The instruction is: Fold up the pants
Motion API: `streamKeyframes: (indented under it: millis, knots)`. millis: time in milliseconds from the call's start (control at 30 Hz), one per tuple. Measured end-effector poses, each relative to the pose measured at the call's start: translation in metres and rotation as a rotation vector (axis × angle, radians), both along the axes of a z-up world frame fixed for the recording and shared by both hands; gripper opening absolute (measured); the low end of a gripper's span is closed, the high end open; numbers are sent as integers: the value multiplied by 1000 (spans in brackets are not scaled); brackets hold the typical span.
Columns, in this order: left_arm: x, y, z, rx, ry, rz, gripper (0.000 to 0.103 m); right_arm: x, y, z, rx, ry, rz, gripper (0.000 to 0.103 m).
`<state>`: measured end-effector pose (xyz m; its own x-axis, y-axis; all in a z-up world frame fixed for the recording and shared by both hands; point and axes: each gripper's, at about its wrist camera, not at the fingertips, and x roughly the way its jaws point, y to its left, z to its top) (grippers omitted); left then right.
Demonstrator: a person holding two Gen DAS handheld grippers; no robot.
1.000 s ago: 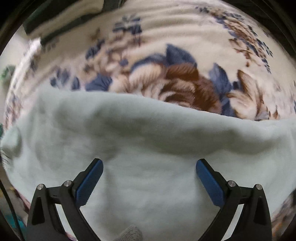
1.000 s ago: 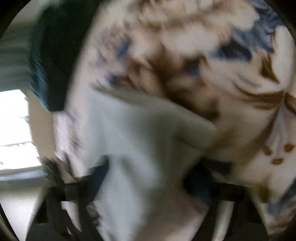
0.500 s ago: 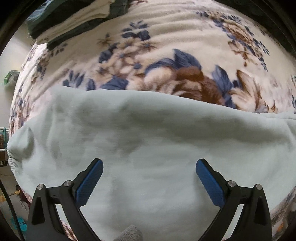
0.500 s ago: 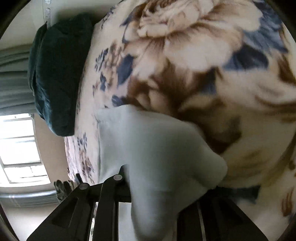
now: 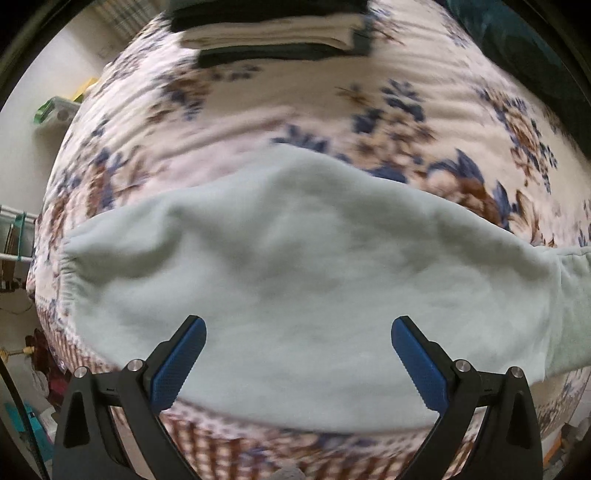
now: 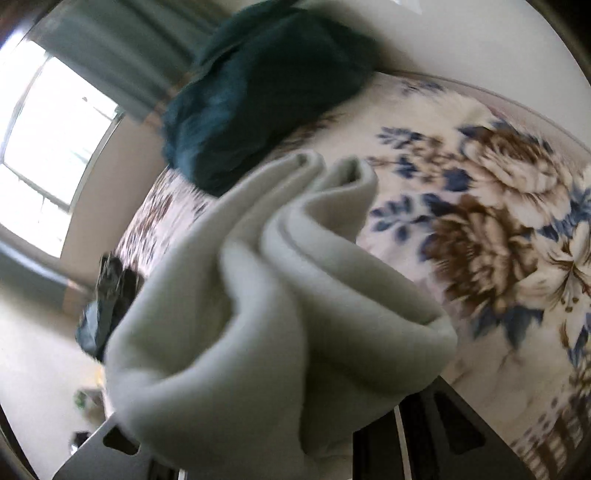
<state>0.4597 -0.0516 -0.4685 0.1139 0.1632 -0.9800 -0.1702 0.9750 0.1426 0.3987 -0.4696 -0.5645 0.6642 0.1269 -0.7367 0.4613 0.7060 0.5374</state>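
Evidently, your right claw (image 6: 280,417) was clamped on a bunched end of the pants (image 5: 303,266); its fingers were buried under the cloth in the right wrist view, so the grip was judged from the fabric gathered and lifted in front of the lens. That held end looked like the leg cuffs, two rolled openings showing at the top of the bunch, though blur left this uncertain.

Your left claw (image 5: 297,354) stood wide apart and held nothing. Its blue pads (image 5: 177,363) hung over the near part of the garment, whether touching or just above could not be told.

The pants lay on the bed (image 5: 406,74), spread flat across the floral blanket. Their long axis ran side to side across the left wrist view. The gathered waistband (image 5: 70,284) sat at the far left of that view, and the leg ran off its right edge. The near long edge lay along the edge of the bed.

The coming move, as judged, was to carry the held end along that axis and lay it over the waist end. The right claw had the travelling end; the left claw was the nearer one to the body of the garment and to the waistband. It was best placed to pin the cloth while the fold was laid.

A stack of folded clothes (image 5: 273,33) sat at the far side of the bed, well apart from the pants.
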Motion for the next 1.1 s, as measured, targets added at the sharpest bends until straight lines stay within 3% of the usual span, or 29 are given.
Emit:
streamKeyframes:
  millis: [100, 267, 500, 600, 667, 700, 767, 800, 867, 967, 1100]
  knots:
    - [-19, 23, 16, 1, -5, 13, 103, 22, 67, 10, -49, 29, 68, 20]
    - [-47, 85, 32, 4, -12, 47, 103, 35, 180, -5, -128, 104, 222, 20]
    - [-74, 163, 31, -17, -11, 131, 103, 22, 368, -64, -329, 239, 525, 20]
    - [-78, 182, 28, -41, -11, 156, 103, 11, 424, -98, -490, 332, 626, 24]
    - [-78, 186, 25, -64, -13, 159, 103, 7, 438, -107, -574, 368, 660, 30]
    - [-76, 186, 24, -83, -12, 155, 103, 8, 441, -107, -588, 376, 675, 39]
    - [-71, 182, 21, -120, -12, 148, 103, 10, 442, -99, -506, 372, 738, 68]
    - [-66, 178, 19, -142, -12, 145, 103, 10, 440, -94, -395, 375, 789, 88]
    - [-55, 167, 14, -224, -1, 143, 103, 5, 438, -72, -251, 361, 832, 90]
    - [-36, 141, -1, -379, 44, 147, 103, -14, 407, -36, -80, 289, 804, 90]
    - [-9, 93, -34, -442, 118, 104, 103, -33, 330, -24, -67, 342, 604, 90]
